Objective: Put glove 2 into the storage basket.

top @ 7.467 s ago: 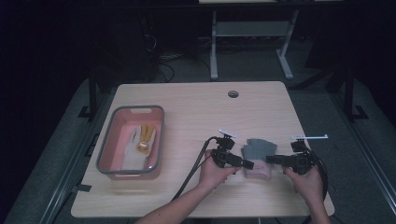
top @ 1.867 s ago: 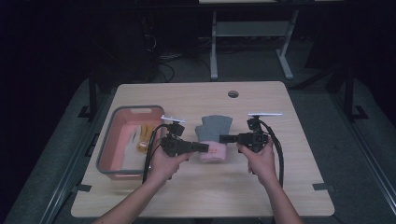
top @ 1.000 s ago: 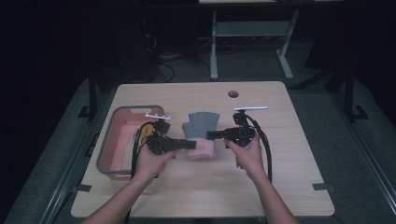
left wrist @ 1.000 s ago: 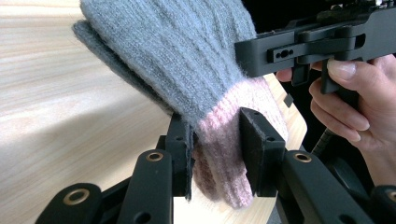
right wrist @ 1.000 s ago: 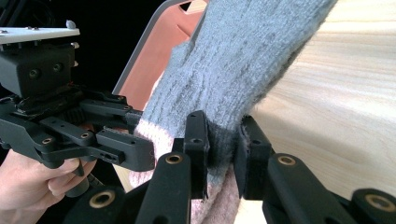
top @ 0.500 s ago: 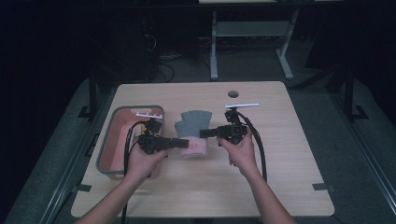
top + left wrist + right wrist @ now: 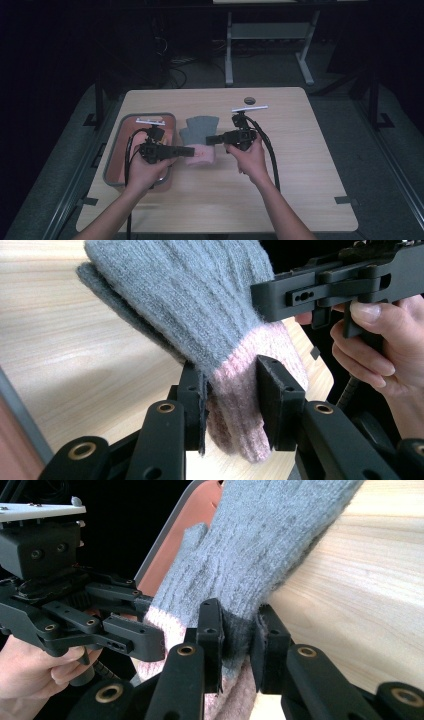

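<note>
Grey-and-pink knit glove (image 7: pixel 200 142) hangs between both tools above the tabletop (image 7: pixel 300 190), just beside the tray (image 7: pixel 116 160). The left tool (image 7: pixel 187 151) and right tool (image 7: pixel 212 140) each pinch its cuff. It looks mid-carry; next it needs lowering into the tray, I'd guess.

Handheld grippers and bare forearms, appearance

Left gripper (image 7: pixel 186 150) and right gripper (image 7: pixel 212 139): matte black bodies, flat black jaw pads, brass-coloured pivot bushings, small screws on the linkages. Pale plate on top of each; black cable trails toward the near edge. Forearms bare, no sleeves in view.
</note>
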The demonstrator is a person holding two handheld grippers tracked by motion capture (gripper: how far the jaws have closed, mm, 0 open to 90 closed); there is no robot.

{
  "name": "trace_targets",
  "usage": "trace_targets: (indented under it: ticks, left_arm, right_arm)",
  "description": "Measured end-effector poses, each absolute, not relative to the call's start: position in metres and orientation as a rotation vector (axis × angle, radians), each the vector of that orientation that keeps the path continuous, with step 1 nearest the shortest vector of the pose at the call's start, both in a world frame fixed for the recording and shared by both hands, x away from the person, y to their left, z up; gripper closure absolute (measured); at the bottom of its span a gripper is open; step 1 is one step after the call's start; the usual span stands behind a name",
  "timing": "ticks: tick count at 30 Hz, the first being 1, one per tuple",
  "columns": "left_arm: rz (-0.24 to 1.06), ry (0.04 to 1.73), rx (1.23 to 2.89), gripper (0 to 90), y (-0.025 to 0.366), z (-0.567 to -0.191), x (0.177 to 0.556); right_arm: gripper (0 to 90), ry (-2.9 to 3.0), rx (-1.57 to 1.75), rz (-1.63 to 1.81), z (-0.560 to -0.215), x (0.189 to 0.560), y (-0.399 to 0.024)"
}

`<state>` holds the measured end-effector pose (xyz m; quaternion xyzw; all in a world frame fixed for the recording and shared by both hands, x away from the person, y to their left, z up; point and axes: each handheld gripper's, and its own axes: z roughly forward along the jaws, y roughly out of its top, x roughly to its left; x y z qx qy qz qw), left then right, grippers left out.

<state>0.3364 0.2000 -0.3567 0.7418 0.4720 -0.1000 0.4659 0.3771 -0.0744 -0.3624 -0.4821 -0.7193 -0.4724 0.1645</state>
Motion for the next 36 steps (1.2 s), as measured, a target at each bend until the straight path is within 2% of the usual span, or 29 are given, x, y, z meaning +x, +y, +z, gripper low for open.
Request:
trace_targets:
  ticks: [36]
  left_arm:
    - [-0.195, 1.191, 1.796, 66.5, 0.245, -0.344, 0.332]
  right_arm:
    - [76.8, -2.095, -1.279, -1.316, -0.349, 0.391, -0.027]
